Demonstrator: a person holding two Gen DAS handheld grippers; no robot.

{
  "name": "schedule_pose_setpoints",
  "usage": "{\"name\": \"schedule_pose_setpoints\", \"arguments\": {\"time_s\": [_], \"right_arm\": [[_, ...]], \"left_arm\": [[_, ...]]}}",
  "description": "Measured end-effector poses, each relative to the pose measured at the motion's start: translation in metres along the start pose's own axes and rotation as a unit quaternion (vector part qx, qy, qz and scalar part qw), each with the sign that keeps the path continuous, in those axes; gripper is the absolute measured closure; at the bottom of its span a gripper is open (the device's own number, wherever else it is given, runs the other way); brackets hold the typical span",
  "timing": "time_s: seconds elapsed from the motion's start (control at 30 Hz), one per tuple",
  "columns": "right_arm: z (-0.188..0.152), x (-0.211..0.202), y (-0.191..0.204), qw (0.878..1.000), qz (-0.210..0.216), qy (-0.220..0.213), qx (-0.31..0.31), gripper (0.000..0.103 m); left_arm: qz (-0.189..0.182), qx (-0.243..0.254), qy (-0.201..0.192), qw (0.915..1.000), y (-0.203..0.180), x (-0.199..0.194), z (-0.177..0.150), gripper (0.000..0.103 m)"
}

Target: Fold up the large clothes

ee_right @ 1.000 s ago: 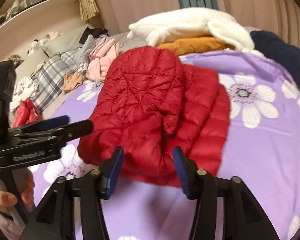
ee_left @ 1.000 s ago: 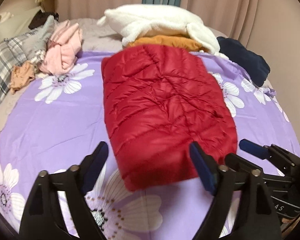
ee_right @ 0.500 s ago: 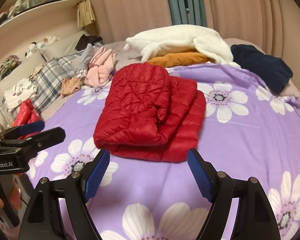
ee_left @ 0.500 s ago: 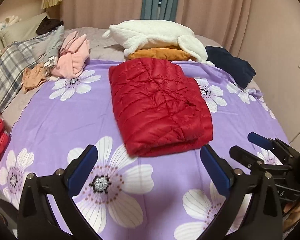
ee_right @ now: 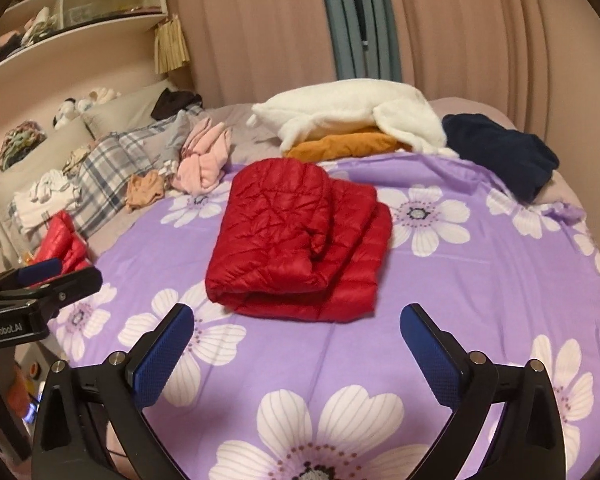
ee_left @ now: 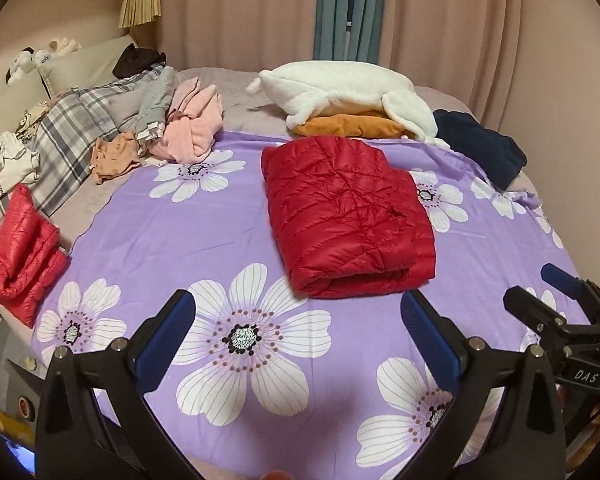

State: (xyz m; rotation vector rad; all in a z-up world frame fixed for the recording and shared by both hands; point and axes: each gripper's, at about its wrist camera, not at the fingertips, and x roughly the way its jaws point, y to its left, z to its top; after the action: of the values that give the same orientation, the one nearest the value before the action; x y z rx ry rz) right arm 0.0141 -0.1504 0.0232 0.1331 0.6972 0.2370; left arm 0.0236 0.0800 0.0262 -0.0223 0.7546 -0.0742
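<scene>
Before us: our right gripper [ee_right: 296, 334], blue pads spread wide, jaws just opened further, nothing between them, hovering over a purple flowered sheet [ee_right: 480, 280]. Centre of sheet: one red quilted jacket [ee_right: 296, 244], folded into a thick bundle. Beyond it: white fleece [ee_right: 348, 114] atop an orange garment [ee_right: 344, 146]; navy garment [ee_right: 500, 156] to the right. Left side: pink clothes [ee_right: 204, 164], plaid pillow [ee_right: 104, 176], a second red jacket [ee_right: 62, 242]. Our left gripper [ee_right: 40, 280] at the left edge, jaws apart.
</scene>
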Motion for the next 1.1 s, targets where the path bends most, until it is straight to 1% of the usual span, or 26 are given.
{"name": "schedule_pose_setpoints", "arguments": {"time_s": [0.07, 0.17, 0.2, 0.3, 0.33, 0.47, 0.63, 1.1], "right_arm": [[0.001, -0.003, 0.000, 1.000, -0.005, 0.002, 0.004, 0.001], [0.002, -0.010, 0.004, 1.000, 0.000, -0.002, 0.007, 0.001], [0.002, -0.013, 0.005, 1.000, 0.003, -0.002, 0.008, 0.001], [0.003, -0.016, 0.009, 1.000, 0.004, -0.006, 0.004, 0.001], [0.002, -0.016, 0.010, 1.000, 0.002, -0.006, 0.002, 0.001], [0.000, -0.012, 0.010, 1.000, -0.002, -0.002, 0.001, 0.001], [-0.003, -0.011, 0.010, 1.000, -0.007, 0.003, 0.000, 0.001], [-0.001, -0.011, 0.011, 1.000, -0.006, 0.004, -0.003, 0.001]], "left_arm": [[-0.004, 0.005, 0.011, 0.9999, -0.002, -0.001, -0.001, 0.000], [-0.011, 0.008, 0.013, 0.9998, -0.005, -0.004, -0.005, 0.000], [-0.006, 0.011, 0.016, 0.9998, -0.006, -0.004, -0.006, 0.000], [0.024, 0.023, 0.025, 0.9991, -0.010, 0.000, -0.010, 0.000], [0.027, 0.026, 0.027, 0.9989, -0.010, 0.002, -0.012, 0.000], [0.016, 0.020, 0.036, 0.9990, -0.007, 0.004, -0.018, 0.000], [0.022, 0.014, 0.047, 0.9986, -0.002, 0.009, -0.020, 0.000], [0.021, 0.025, 0.042, 0.9986, -0.007, 0.009, -0.018, 0.000]]}}
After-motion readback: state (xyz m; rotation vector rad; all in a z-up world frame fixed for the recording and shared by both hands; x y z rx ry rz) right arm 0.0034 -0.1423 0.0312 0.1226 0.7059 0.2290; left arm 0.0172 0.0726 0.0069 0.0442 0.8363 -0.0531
